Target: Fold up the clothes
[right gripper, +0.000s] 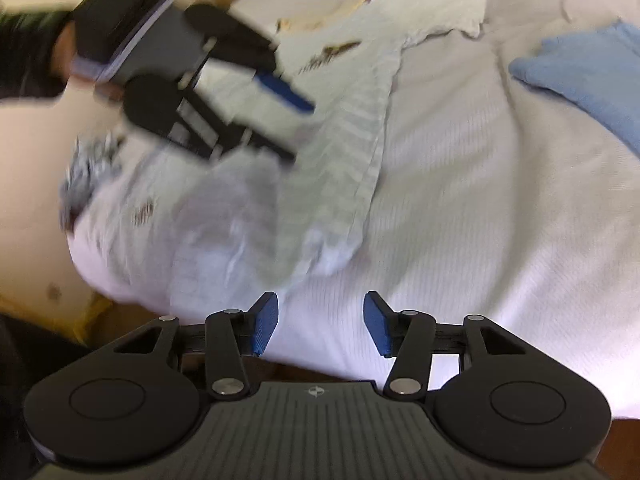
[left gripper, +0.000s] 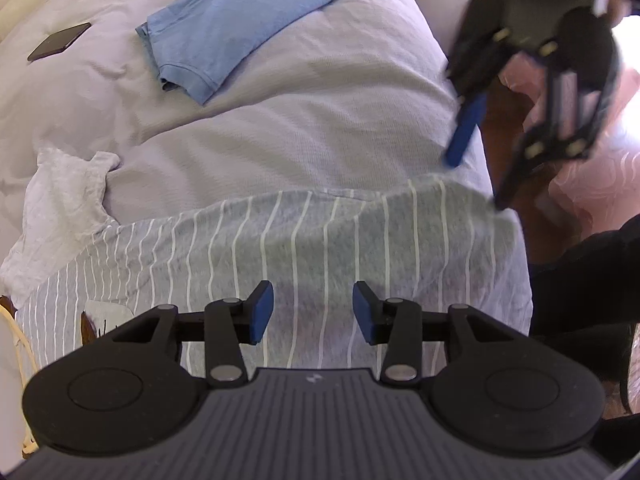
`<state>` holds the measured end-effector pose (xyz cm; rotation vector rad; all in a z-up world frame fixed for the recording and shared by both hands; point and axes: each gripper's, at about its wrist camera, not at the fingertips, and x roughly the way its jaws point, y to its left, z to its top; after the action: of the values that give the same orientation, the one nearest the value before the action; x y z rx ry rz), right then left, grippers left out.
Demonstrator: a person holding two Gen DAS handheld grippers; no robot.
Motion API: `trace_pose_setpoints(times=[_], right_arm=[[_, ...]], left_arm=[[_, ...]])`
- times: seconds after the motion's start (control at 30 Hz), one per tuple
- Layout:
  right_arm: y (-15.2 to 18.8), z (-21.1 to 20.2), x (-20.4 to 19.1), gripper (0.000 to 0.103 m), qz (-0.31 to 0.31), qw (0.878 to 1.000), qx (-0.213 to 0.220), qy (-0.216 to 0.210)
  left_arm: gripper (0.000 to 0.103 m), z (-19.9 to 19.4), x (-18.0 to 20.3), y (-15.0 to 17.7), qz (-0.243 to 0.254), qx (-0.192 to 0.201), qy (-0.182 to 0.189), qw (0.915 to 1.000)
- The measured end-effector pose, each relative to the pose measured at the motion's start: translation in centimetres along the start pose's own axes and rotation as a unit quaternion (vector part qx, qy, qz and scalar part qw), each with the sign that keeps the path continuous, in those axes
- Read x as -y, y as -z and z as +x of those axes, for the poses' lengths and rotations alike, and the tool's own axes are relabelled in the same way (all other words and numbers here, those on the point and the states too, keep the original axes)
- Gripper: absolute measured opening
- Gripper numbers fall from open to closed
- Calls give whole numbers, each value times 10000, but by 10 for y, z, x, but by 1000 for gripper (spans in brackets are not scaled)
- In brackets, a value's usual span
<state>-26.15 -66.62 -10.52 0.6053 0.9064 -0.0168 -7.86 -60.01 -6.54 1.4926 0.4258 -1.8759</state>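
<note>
A grey garment with thin white stripes [left gripper: 304,240] lies on the white bed cover [left gripper: 320,120] at the near edge. My left gripper [left gripper: 313,312] is open just above it, holding nothing. My right gripper [left gripper: 476,180] shows at the upper right, open, hovering over the garment's far right corner. In the right wrist view my right gripper [right gripper: 320,322] is open and empty above the cover; the striped garment [right gripper: 344,168] lies crumpled ahead, with my left gripper [right gripper: 296,128] over it. A light blue shirt [left gripper: 248,20] lies further back, also visible in the right wrist view [right gripper: 584,76].
A dark phone [left gripper: 59,41] lies on the cover at the far left. A white crumpled cloth [left gripper: 60,200] sits left of the striped garment. The bed's edge drops to a wooden floor [left gripper: 504,128] and pink fabric [left gripper: 600,176] at the right.
</note>
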Motion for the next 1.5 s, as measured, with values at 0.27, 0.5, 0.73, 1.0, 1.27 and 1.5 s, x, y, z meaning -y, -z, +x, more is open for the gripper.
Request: trace_pose_setpoints(times=[0.27,0.5,0.73,1.0,1.27,1.5], right_arm=[[-36,49,13,52,-395,9953,102,-883],[-51,35,-18,19,-436,9898,-321,-1318],[-38,-16,-45,19,-733,9882,-728,-1127],[-2,-17,-44,26,-407,9969,-611,-285],[2,0,-25,49,-764,9952,-573,226],[1,1,-10,1,-532,9900,-1297,151]], left_arm=[[39,1,2,12,-203,-89,-15,9998],[43,5,2,19,-429,-176,-98,9989],[43,18,-1,12,-507,-191,-261,9982],[43,15,1,20,-547,-150,-240,9981],[45,13,3,21,-548,-98,-268,9981],[45,5,4,23,-660,-27,-321,9973]])
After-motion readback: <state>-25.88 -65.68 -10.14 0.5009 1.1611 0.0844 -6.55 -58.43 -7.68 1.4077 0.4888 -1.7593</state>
